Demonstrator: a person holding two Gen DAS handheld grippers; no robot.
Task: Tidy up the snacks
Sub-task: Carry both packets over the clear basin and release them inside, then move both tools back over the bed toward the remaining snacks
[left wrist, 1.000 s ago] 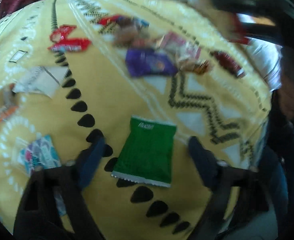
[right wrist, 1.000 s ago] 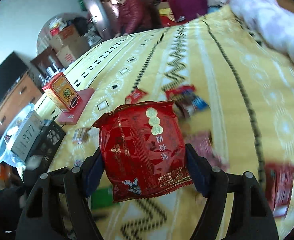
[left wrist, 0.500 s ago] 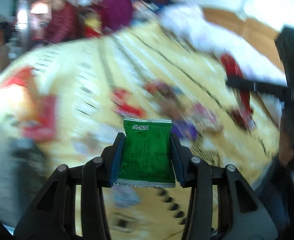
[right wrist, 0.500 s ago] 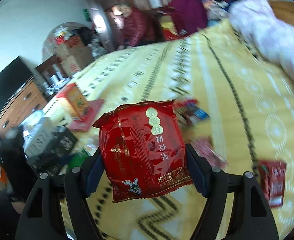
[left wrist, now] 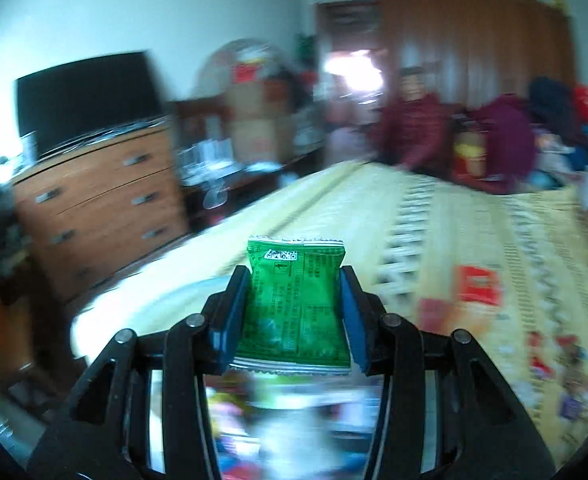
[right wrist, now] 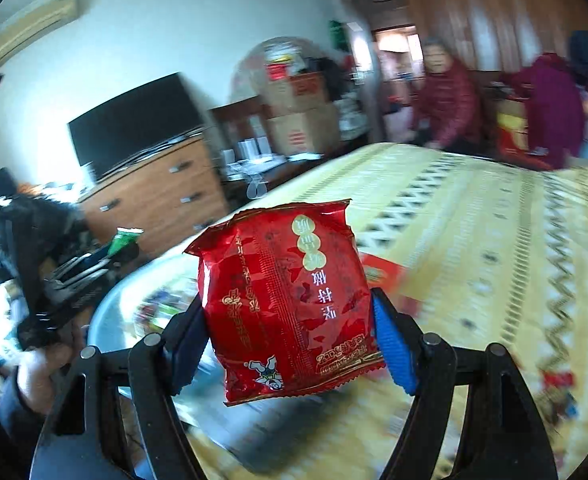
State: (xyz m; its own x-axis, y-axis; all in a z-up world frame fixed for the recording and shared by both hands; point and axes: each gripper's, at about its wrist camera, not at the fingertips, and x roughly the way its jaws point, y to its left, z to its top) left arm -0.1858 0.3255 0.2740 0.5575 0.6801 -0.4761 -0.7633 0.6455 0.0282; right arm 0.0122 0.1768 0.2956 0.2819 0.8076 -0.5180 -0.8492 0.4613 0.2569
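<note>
Left gripper (left wrist: pixel 294 312) clamped on a green snack packet (left wrist: pixel 294 308), blue pads (left wrist: pixel 229 316) pressing both side edges. Packet upright, printed back toward camera, crimped seams top and bottom. Below the packet, near the bottom edge: blurred colourful wrappers, can't tell what they lie in. Yellow patterned bedspread (left wrist: pixel 434 232) runs from centre to right and far; red box (left wrist: pixel 478 286) lying on it right of the gripper, more small wrappers scattered near right. Left: wooden dresser (left wrist: pixel 101 208) with a dark TV (left wrist: pixel 85 100) on top. Far centre: stacked cardboard boxes (left wrist: pixel 259 120). Far right: person in a dark red jacket (left wrist: pixel 414 124) at the bed's far end, wooden wardrobe (left wrist: pixel 474 32) behind. Whole background motion-blurred.
</note>
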